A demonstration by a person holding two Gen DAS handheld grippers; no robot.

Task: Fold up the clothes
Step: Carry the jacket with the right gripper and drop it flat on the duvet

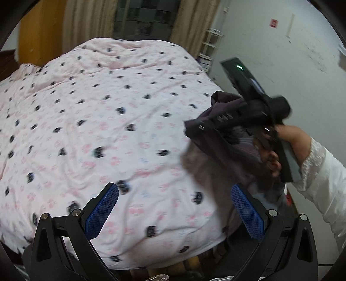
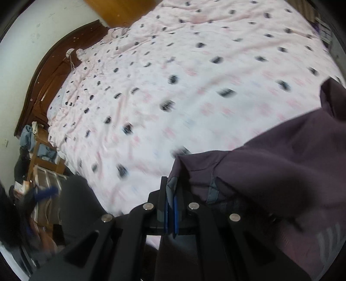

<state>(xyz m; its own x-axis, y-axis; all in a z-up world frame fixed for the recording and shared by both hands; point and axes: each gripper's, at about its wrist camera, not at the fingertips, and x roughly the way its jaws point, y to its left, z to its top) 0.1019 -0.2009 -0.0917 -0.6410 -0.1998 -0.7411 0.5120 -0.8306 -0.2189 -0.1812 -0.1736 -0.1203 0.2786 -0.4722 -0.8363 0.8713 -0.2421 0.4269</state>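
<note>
A dark purple garment (image 2: 281, 155) hangs bunched from my right gripper (image 2: 172, 194), whose blue pads are shut on an edge of it. In the left wrist view the same garment (image 1: 229, 147) dangles from the right gripper (image 1: 194, 127) at the right, above the bed's edge. My left gripper (image 1: 175, 201) is open and empty, its blue pads (image 1: 103, 209) wide apart over the pink patterned bed cover (image 1: 103, 121). The left gripper shows blurred at the lower left of the right wrist view (image 2: 43, 194).
The bed cover (image 2: 173, 86) fills both views. A dark wooden headboard (image 2: 49, 82) and cluttered wooden shelves (image 2: 41, 155) stand at the left. Curtains (image 1: 86, 19) and a white rack (image 1: 209, 49) stand beyond the bed. A white wall (image 1: 292, 54) is at the right.
</note>
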